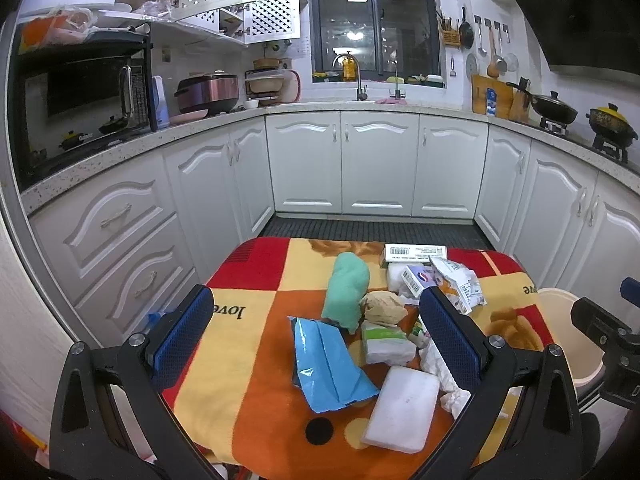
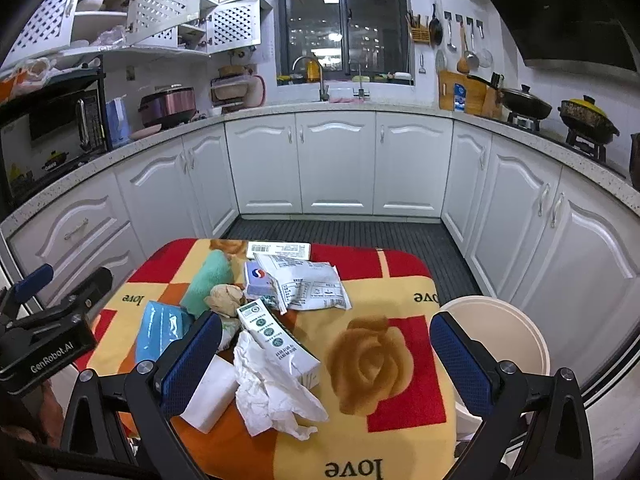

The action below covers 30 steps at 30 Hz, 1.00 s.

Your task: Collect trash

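Trash lies on a small table under a red, orange and yellow blanket (image 1: 256, 360): a blue plastic bag (image 1: 328, 364), a green cloth roll (image 1: 346, 290), a crumpled brown paper (image 1: 382, 306), a white foam block (image 1: 402, 408), crumpled white tissue (image 2: 272, 388), a green-and-white carton (image 2: 276, 340), a white printed pouch (image 2: 308, 284) and a small purple box (image 2: 258, 280). My left gripper (image 1: 316, 332) is open and empty above the pile. My right gripper (image 2: 326, 356) is open and empty above the table's right half. A cream bin (image 2: 508, 320) stands beside the table's right edge.
White kitchen cabinets (image 1: 376, 164) surround the table on three sides, with a dark ribbed floor mat (image 2: 340, 232) between them. The counter holds a microwave (image 1: 80, 100), a rice cooker (image 1: 208, 94), a sink tap and pots on a stove (image 2: 588, 120).
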{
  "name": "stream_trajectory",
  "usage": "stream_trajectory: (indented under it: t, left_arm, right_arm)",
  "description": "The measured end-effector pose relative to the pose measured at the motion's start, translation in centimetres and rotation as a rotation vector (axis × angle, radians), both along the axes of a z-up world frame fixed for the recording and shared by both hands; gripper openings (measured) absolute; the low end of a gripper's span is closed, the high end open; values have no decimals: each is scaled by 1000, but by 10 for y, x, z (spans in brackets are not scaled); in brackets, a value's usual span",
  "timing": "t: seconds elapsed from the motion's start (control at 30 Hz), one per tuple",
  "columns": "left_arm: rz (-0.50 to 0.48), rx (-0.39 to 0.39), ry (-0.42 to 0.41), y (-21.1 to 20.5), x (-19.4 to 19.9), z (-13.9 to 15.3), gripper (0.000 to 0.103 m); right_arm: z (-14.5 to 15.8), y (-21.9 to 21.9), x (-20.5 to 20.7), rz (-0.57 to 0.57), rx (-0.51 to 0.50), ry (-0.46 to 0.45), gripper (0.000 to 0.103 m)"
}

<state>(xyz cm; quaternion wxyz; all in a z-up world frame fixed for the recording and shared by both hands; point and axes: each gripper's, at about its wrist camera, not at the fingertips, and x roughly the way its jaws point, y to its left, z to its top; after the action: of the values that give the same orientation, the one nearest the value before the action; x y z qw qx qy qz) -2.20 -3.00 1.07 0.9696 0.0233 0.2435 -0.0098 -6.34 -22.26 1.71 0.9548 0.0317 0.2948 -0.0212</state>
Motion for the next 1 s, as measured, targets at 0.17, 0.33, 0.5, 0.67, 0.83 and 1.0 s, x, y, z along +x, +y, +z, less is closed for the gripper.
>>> stream_trajectory:
  t: [0.17,0.33,0.5,0.67,0.83,1.0]
  left_arm:
    - [0,-5,9,1,1,-2,102]
    - [1,-5,7,1,1,-2,102]
    - [7,-4,3,2,0,-3,102]
    - [10,-2,8,2,1,-4,102]
    - [13,-6,14,2,2,-5,102]
    - [13,-6,16,2,3,-6,102]
  right_arm:
    - [-1,-1,-1,1,-2,3,103]
    - [0,-2,-2,-1,-10,6,103]
    - [0,-2,-2,2,-12,3,103]
    - [0,1,-2,7,-37,6,103]
    - [-2,1,-2,12,-40,7,103]
    - [-2,2,-2,11,-39,7,103]
